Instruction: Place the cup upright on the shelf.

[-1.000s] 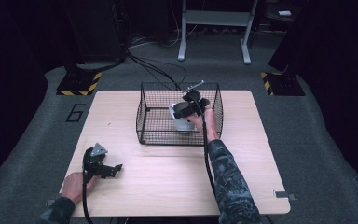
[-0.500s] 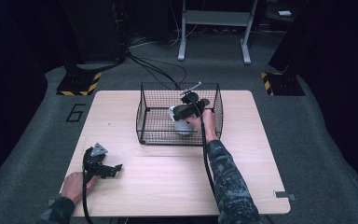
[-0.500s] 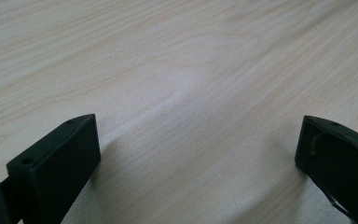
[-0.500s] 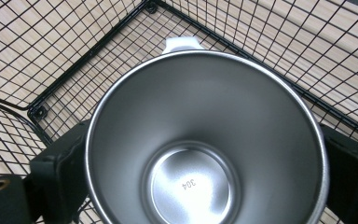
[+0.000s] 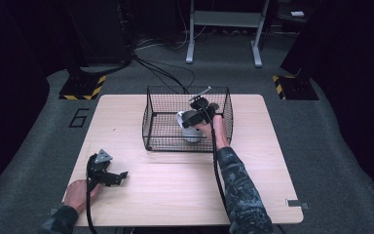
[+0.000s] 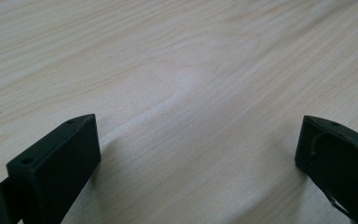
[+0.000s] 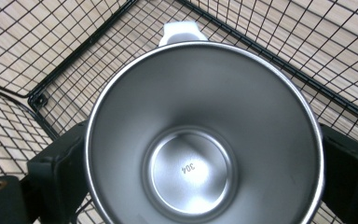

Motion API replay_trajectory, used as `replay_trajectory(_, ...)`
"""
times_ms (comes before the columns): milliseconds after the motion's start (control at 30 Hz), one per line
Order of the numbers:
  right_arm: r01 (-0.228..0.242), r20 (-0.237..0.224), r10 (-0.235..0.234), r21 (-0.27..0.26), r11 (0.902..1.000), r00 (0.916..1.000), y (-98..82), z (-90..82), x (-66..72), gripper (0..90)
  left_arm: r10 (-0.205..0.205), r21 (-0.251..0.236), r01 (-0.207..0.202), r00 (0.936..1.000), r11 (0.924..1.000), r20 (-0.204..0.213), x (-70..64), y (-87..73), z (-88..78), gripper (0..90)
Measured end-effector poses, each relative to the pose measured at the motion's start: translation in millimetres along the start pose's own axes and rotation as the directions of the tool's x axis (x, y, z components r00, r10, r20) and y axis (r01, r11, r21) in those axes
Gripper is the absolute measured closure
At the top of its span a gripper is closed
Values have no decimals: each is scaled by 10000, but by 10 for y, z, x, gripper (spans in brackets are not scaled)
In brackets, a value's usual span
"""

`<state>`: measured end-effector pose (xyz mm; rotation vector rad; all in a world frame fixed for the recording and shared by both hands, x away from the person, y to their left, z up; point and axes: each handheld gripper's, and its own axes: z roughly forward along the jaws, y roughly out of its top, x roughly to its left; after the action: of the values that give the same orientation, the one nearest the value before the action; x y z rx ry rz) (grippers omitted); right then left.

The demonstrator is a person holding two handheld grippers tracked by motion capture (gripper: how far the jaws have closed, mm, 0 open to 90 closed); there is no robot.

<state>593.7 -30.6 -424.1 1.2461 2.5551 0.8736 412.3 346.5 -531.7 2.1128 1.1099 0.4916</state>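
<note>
High view: the right tool [image 5: 195, 118] is gripping a steel cup [image 5: 189, 122] inside the black wire basket [image 5: 151, 127] at the far centre of the desk [image 5: 175, 195]. Compared with the picture one second earlier, the cup is sitting lower in the basket and slightly nearer its near wall; half a second ago it was already most of the way down. This indicates the lowering stroke is nearing its end and the cup is probably close to the basket floor, although contact cannot be confirmed from these pictures.

Right gripper view: the tool [image 7: 200, 154] is looking straight into the cup [image 7: 200, 135], with one black jaw pressing on each side of the wall, so the grasp is clenched on the cup. A white handle [image 7: 179, 32] is projecting at the far rim, above the basket mesh [image 7: 37, 51].

Left gripper view: the left tool [image 6: 198, 154] is resting released, jaws spread wide over bare desk [image 6: 191, 70], holding nothing. In the high view this tool [image 5: 108, 171] is lying at the near left, unchanged in position over the last second.

Judgement: releasing the cup is the next step once it is seated.
</note>
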Motion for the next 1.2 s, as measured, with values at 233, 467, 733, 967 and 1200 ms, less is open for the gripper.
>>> replay_trajectory(233,-89,-109,90,144,9999,9999,-62,-36,-19,48,2,0,-2,10000,10000,-1,0,0,0,0)
replay_trajectory(467,-130,-335,128,-48,9999,9994,-103,-93,-33,0,-8,8,8,10000,10000,-3,-1,0,-1,1)
replay_trajectory(733,124,-398,-148,-589,9982,9991,-113,-299,-3,0,-8,-6,8,10000,10000,0,0,0,0,1)
replay_trajectory(967,439,-308,-479,-1205,9917,9984,-169,-574,60,0,-11,3,11,10000,10000,-1,-1,0,0,0)
replay_trajectory(1200,1029,-152,-1072,-1747,9792,9941,-329,-917,173,0,-9,-6,9,10000,10000,-2,-1,0,1,1)
